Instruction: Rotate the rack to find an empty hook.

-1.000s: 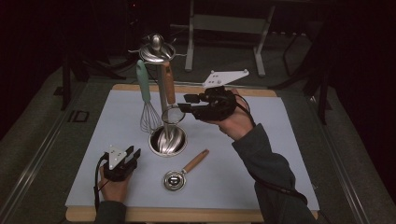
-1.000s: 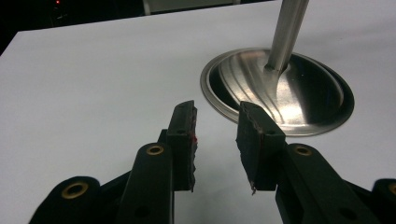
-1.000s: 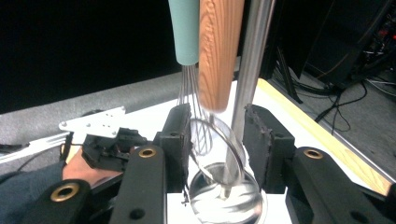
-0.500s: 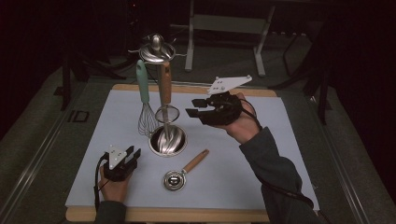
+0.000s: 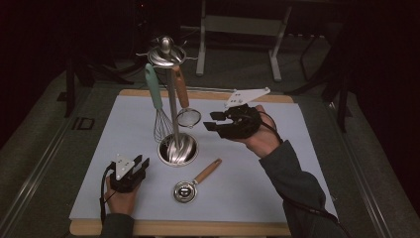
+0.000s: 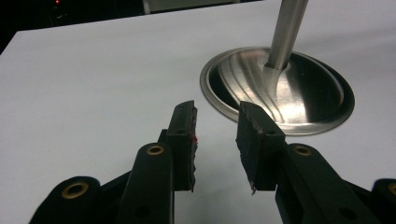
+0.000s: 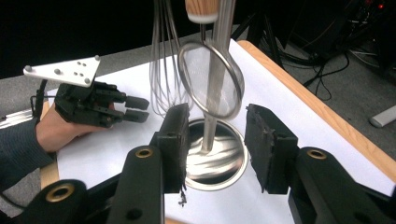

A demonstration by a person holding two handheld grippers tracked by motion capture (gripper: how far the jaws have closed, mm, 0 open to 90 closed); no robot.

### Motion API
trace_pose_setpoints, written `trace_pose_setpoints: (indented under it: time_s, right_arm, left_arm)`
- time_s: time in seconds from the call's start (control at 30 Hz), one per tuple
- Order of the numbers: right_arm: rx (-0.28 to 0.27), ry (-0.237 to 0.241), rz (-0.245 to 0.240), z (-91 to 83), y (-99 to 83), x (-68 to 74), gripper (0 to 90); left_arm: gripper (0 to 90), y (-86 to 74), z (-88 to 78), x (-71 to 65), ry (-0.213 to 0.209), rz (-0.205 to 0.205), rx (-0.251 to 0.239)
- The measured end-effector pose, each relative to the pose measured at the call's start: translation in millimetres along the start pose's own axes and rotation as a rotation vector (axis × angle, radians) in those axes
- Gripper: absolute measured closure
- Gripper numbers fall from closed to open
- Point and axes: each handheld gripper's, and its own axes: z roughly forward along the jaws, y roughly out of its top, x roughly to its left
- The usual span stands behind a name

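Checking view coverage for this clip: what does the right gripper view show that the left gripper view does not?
Right gripper view alone: the strainer and whisk hanging on the stand, plus the left gripper, held off to the side. Left gripper view alone: its own open left gripper, close up over the white mat. Both: the stand's round steel base and its pole.

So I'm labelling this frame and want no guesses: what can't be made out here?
- Whisk handle: cut off by the top edge in the right gripper view.
- Strainer mesh: too small to make out in the high view.
- Measuring spoon bowl: glare and small size hide any markings, high view.
- Stand top: cut off by the upper edge in the left gripper view.
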Motion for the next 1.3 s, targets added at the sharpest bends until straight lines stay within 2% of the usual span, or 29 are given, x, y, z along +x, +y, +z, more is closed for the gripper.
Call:
trace_pose_setpoints:
  time_s: [0.23, 0.4, 0.53, 0.8, 1.1, 1.2, 1.3]
  right_arm:
    - [0.028, -0.001, 0.021, 4.3, -18.9, -2.8, 59.9]
    - [0.058, -0.019, 0.036, 8.1, -36.6, -5.7, 60.3]
    - [0.071, -0.022, 0.07, 10.3, -52.5, -11.9, 62.0]
    - [0.116, -0.049, 0.118, 17.1, -84.1, -19.7, 72.4]
    - [0.183, -0.064, 0.12, 33.9, -111.1, -16.7, 86.2]
    - [0.19, -0.062, 0.123, 38.2, -116.9, -14.5, 89.1]
    - [0.194, -0.062, 0.127, 43.2, -124.1, -12.0, 89.7]
  left_arm:
    - [67.5, -0.1, -0.1, -0.2, 0.003, 0.0, -0.003]
    - [67.5, -0.2, -0.1, -0.2, 0.002, 0.001, -0.003]
    - [67.5, -0.2, 0.0, -0.3, 0.003, 0.001, -0.004]
    - [67.4, -0.2, 0.1, -0.5, 0.003, -0.001, -0.006]
    - [67.5, -0.2, 0.0, -0.2, 0.003, 0.001, -0.004]
    - [68.2, -0.3, -0.9, -0.6, 0.006, 0.005, -0.013]
    - [70.1, 1.1, -3.7, -0.3, -0.015, -0.035, -0.027]
